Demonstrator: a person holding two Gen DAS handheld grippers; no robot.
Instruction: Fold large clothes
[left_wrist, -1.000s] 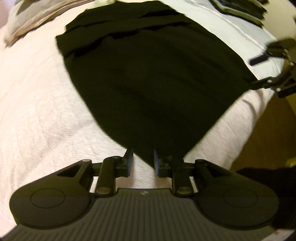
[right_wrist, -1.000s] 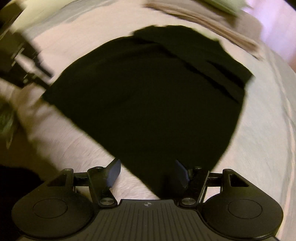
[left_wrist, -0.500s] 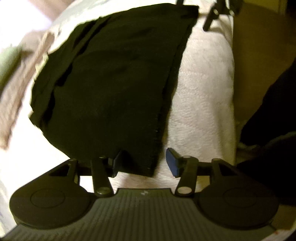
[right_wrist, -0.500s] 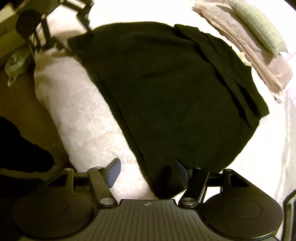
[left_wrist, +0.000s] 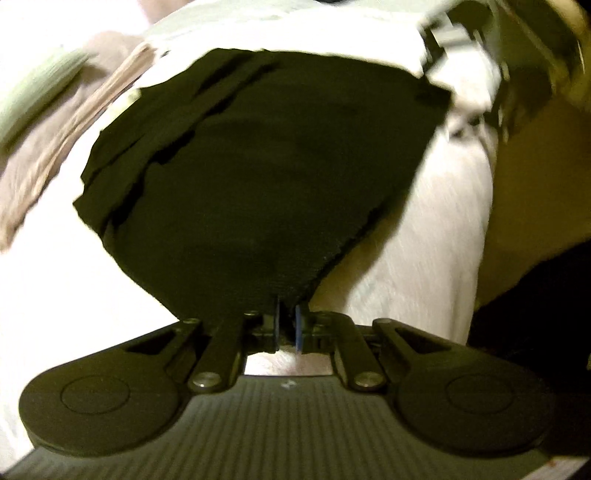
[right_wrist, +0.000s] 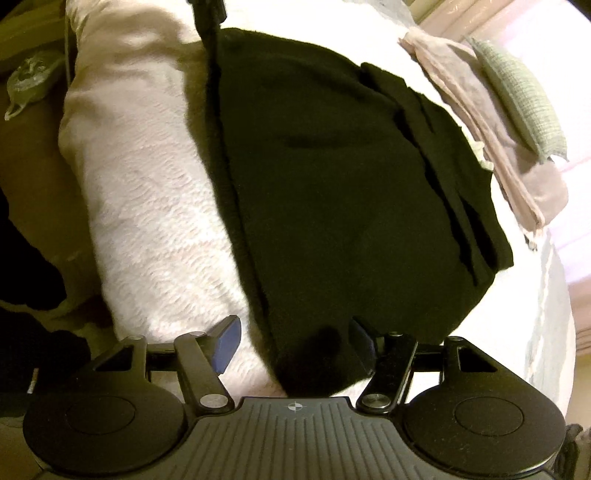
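Observation:
A large black garment (left_wrist: 258, 166) lies spread flat on a white bed cover (left_wrist: 424, 229), with folded layers along its far side. My left gripper (left_wrist: 286, 325) is shut on the garment's near corner, and the cloth runs down between the blue pads. In the right wrist view the same garment (right_wrist: 332, 166) fills the middle. My right gripper (right_wrist: 295, 343) stands open around another near corner, which lies between the two fingers, closer to the right one. The left gripper (right_wrist: 208, 14) shows at the top of that view, at the garment's far corner.
A beige folded cloth (right_wrist: 480, 122) and a green cushion (right_wrist: 517, 92) lie beyond the garment. The bed edge (right_wrist: 85, 155) drops to a brown floor with a greenish object (right_wrist: 29, 77) on it. Dark clothing of a person (right_wrist: 33, 295) is beside the bed.
My left gripper, open around the garment's corner half a second ago, has shut on it. The right gripper has stayed open at its corner while its view swung along the bed edge.

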